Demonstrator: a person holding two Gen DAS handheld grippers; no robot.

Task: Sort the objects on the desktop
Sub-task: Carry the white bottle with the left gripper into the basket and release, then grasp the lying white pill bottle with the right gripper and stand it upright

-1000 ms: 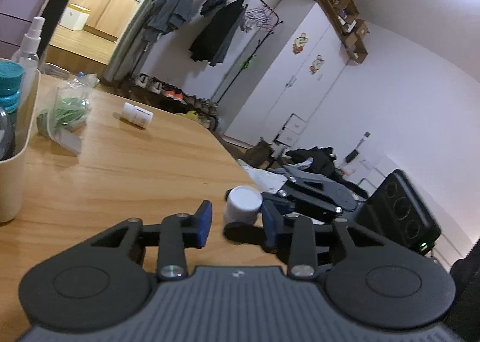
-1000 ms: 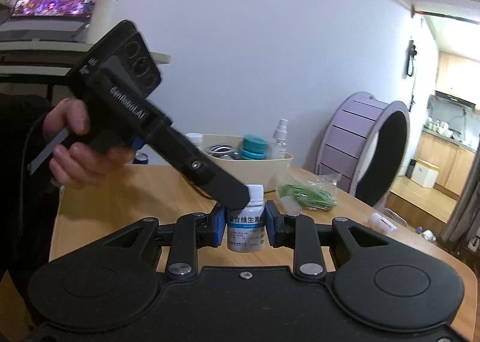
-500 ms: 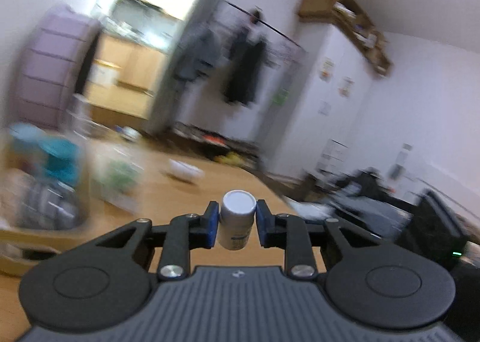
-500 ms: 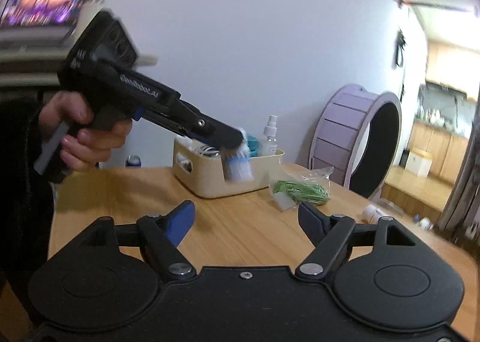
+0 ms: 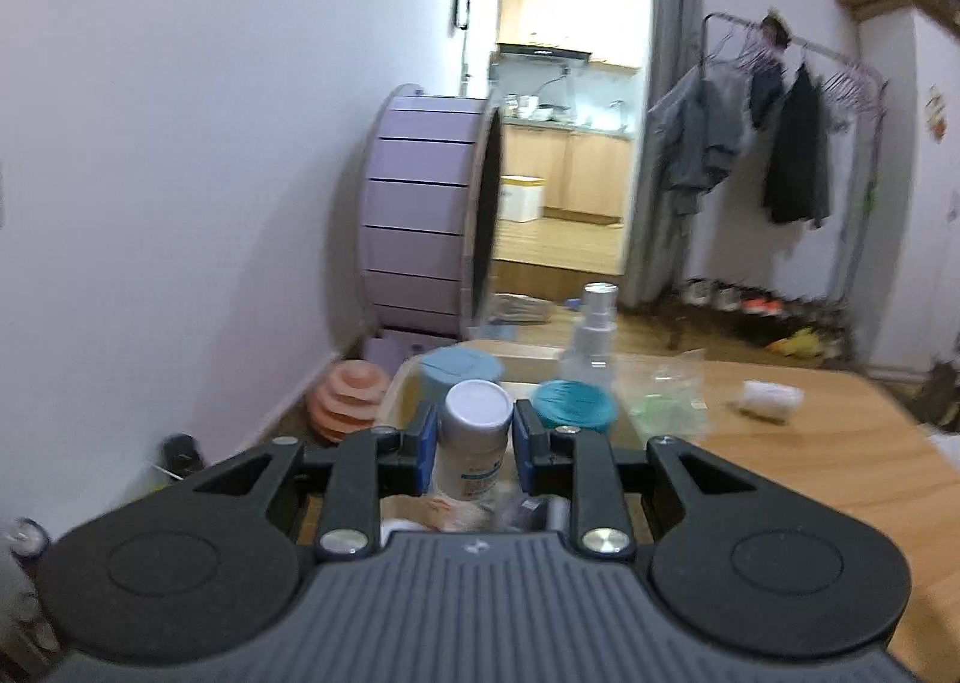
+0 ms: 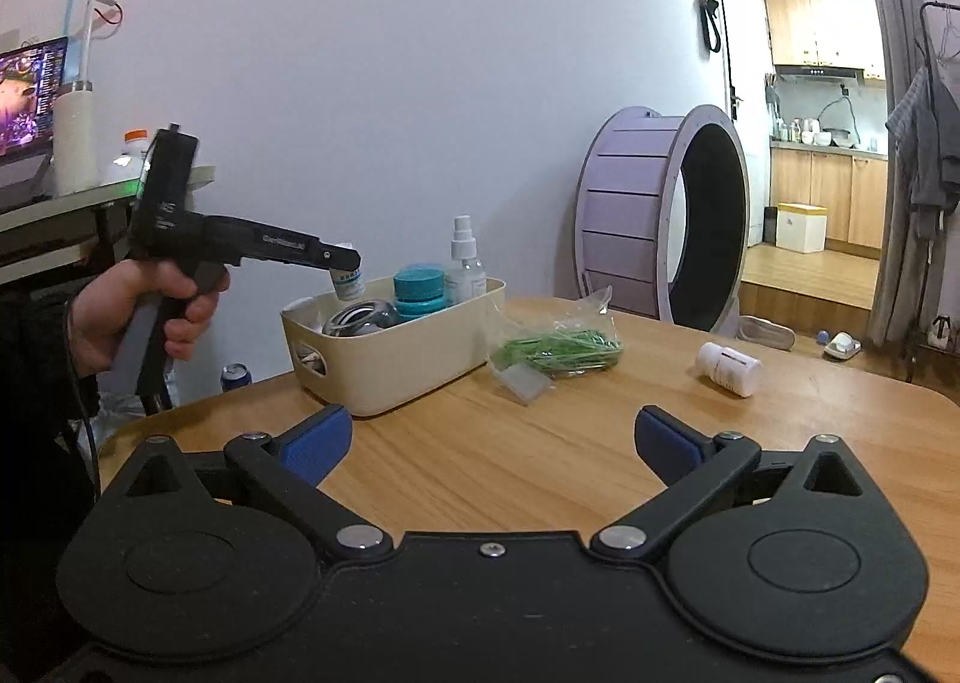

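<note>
Squarely between clamped jaws — pill bottle

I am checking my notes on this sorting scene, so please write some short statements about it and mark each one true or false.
1. The left tool is shut on the small white-capped bottle. True.
2. The right tool holds a bottle. False: it is open and holds nothing.
3. The held bottle is above the cream bin. True, as the right wrist view shows.
4. The white bottle on the table stands upright. False: it lies on its side.
5. The clear bag of green items is inside the bin. False: it lies on the wooden table beside the bin.
6. A spray bottle stands in the bin. True.
</note>
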